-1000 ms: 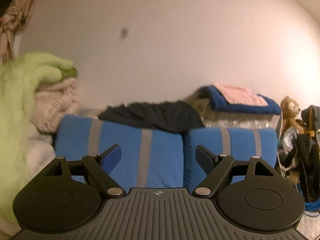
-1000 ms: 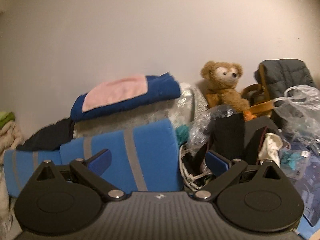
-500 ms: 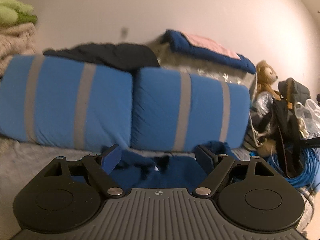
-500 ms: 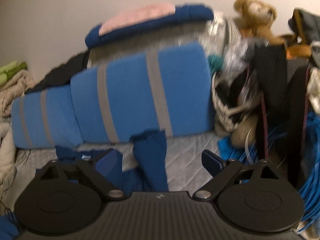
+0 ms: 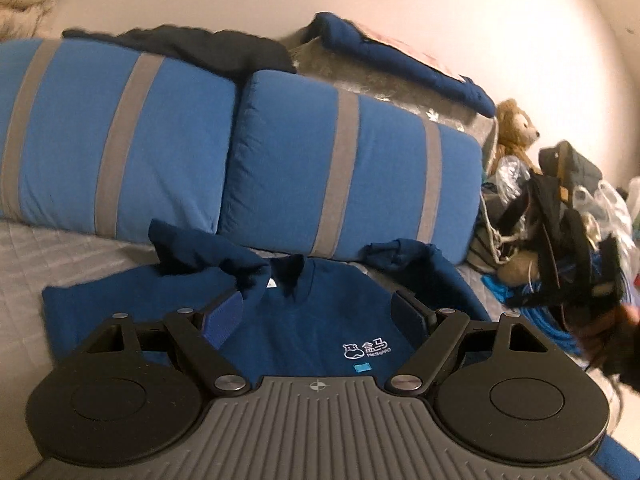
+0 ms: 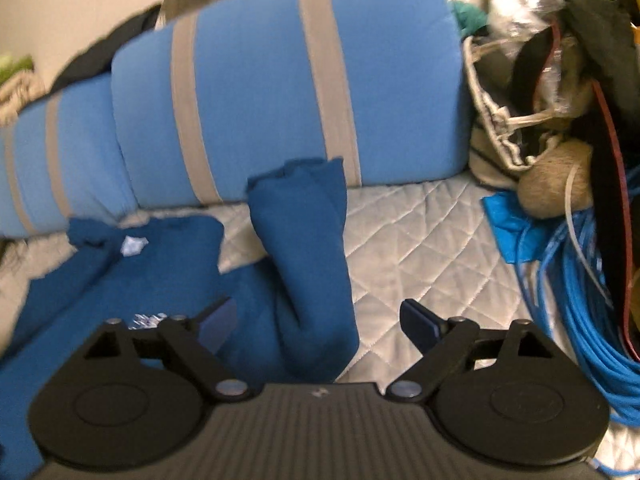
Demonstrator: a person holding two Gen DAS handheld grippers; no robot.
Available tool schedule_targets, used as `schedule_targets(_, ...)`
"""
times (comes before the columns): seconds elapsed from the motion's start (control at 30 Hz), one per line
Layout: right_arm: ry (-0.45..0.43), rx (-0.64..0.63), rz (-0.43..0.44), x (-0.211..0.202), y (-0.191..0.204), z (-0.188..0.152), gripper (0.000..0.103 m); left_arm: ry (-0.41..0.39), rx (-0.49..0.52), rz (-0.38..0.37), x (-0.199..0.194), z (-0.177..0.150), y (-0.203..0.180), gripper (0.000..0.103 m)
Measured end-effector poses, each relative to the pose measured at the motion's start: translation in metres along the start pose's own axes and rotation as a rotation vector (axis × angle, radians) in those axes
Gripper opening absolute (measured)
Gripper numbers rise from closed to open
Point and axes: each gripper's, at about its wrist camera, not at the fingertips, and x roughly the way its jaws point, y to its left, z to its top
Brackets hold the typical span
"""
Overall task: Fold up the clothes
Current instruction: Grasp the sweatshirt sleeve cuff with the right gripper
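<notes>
A navy blue polo shirt [image 5: 304,320] is lying front-up on the quilted grey bed cover [image 6: 420,240], its collar toward the two blue pillows with grey stripes [image 5: 352,168] and a small white logo showing on the chest. Both sleeves are lying crumpled rather than flat: one is bunching up near the collar in the left wrist view, and the other sleeve [image 6: 308,248] is running as a loose ridge up toward the pillows in the right wrist view.

The left gripper [image 5: 316,312] is hovering over the chest with its jaws wide apart and nothing between the pads. The right gripper [image 6: 316,320] is also standing wide; its jaws have just been closing a little, with the base of that sleeve lying between them, but the pads are not pressing on the cloth.

Judging by this, the fold itself is not yet starting; the step in hand is reaching for the garment. The next move is probably calling for a pinch on each shoulder or sleeve, so the shirt can be spread flat.

A tangle of blue cable [image 6: 580,300], dark bags and a teddy bear [image 5: 516,128] are crowding the side of the bed close to the right sleeve, leaving little room there. Folded laundry is resting behind the pillows.
</notes>
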Motion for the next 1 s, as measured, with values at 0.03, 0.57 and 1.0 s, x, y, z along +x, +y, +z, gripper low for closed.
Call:
schedule_targets(0.03,0.003,-0.019,-0.013,0.010,0.003,-0.001,0.091,0.001,-0.006,0.007,0.001,0.000,0.002,0.082)
schedule_targets(0.57,-0.074,-0.287,-0.061,0.066,0.061,0.005,0.007,0.107,-0.035,0.015,0.021,-0.014,0.009,0.082)
schedule_targets(1.0,-0.041,-0.419,0.236,0.015,0.151,-0.004,0.005,0.147,-0.106,0.062,0.025,-0.018,0.027,0.082)
